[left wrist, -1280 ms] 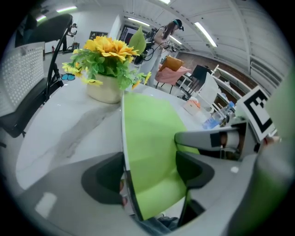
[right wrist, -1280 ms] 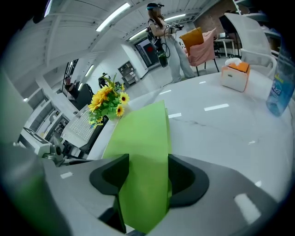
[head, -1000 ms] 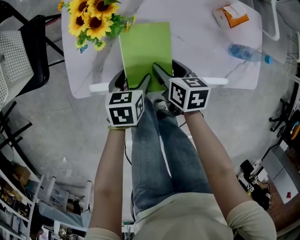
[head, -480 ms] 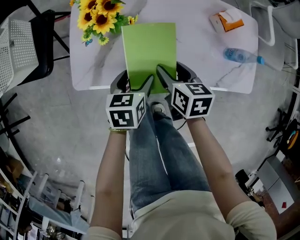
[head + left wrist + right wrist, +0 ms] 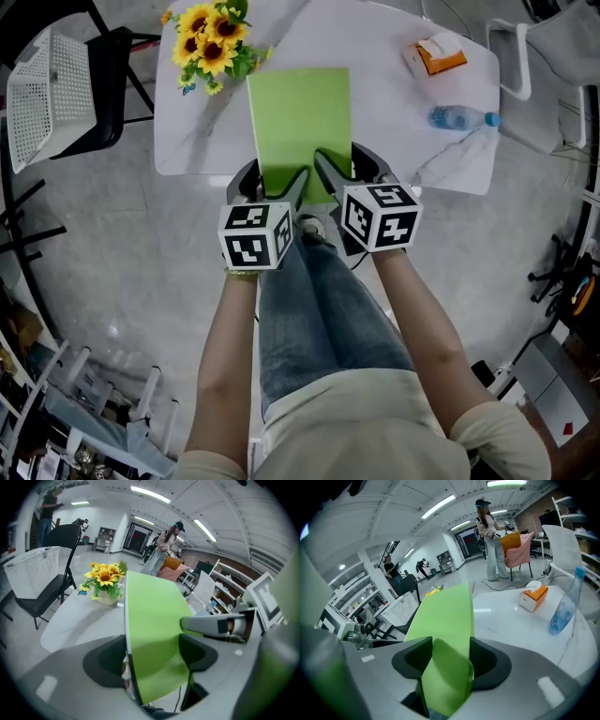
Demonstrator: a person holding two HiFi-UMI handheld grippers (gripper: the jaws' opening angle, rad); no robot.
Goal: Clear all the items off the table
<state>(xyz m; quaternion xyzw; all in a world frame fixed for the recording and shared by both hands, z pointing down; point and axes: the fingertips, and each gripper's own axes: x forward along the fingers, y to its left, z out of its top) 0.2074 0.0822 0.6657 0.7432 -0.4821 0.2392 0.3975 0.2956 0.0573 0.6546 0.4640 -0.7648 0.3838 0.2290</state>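
Left gripper (image 5: 274, 184) and right gripper (image 5: 347, 172) each clamped on the green placemat (image 5: 300, 117) near edge; it looks light, thin and floppy, so a two-point edge hold suits it.

One green board (image 5: 300, 122), one bouquet (image 5: 214, 47), one box (image 5: 433, 56), one bottle (image 5: 459, 118)

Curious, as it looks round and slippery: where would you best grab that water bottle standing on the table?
Probably around its middle, below the blue cap. The water bottle stands upright and slim, so I'd come in level from the near edge of the table, a jaw on each side; the tissue box sits farther back, clear of that path.
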